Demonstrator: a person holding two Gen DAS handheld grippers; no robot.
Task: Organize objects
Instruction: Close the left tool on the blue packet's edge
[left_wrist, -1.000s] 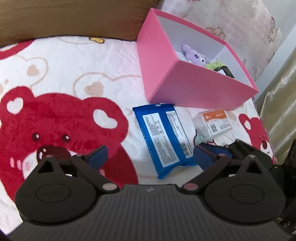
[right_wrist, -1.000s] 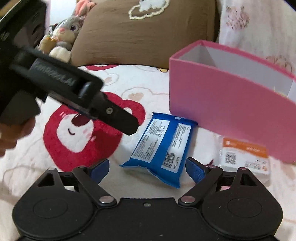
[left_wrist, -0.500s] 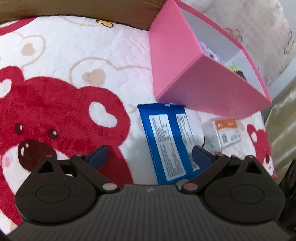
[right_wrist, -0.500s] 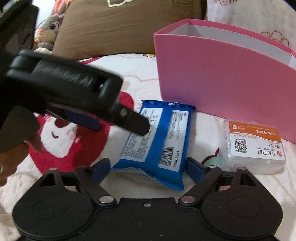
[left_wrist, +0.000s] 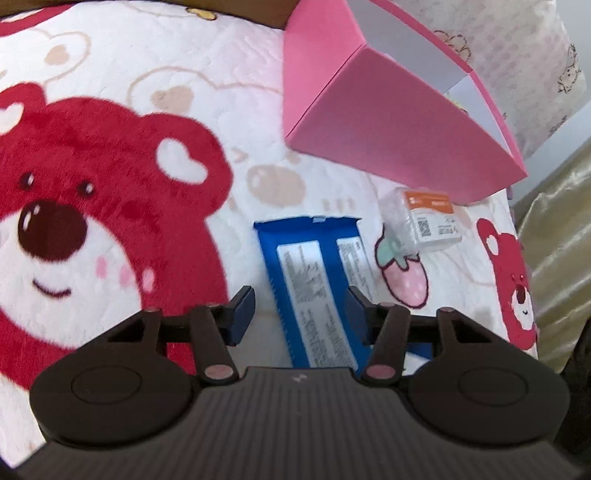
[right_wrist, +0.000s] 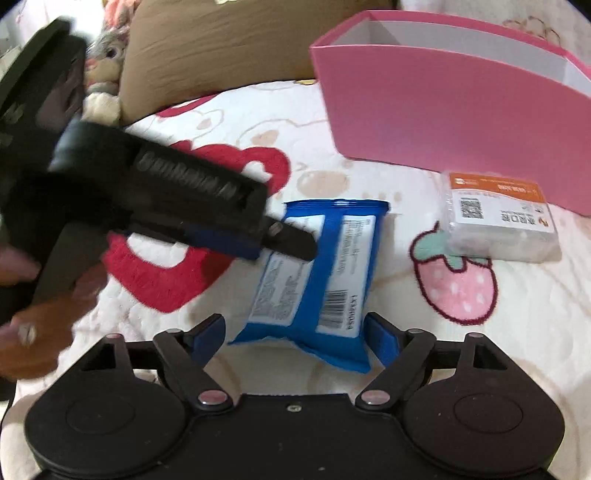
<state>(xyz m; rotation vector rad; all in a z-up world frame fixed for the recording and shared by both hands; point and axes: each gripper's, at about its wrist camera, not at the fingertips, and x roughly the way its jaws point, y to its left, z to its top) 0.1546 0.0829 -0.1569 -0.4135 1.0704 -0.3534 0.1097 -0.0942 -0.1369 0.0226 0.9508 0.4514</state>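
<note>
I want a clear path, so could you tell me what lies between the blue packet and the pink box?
Only bare blanket separates blue packet from pink box, per the right wrist view.

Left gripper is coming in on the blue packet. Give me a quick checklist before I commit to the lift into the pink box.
1. Blue packet between the left gripper fingers: ok, it lies in the gap while the jaws are closing.
2. Pads pressing on the packet: not ok, a gap still shows at the left pad.
3. Right gripper out of the way: not ok, it straddles the packet's near end, jaws opening.
4. Pink box top open: ok.
5. Room inside the box: cannot tell, the inside is mostly hidden.
6. Clear plastic case apart from the packet: ok, it lies beside it, untouched.
</note>
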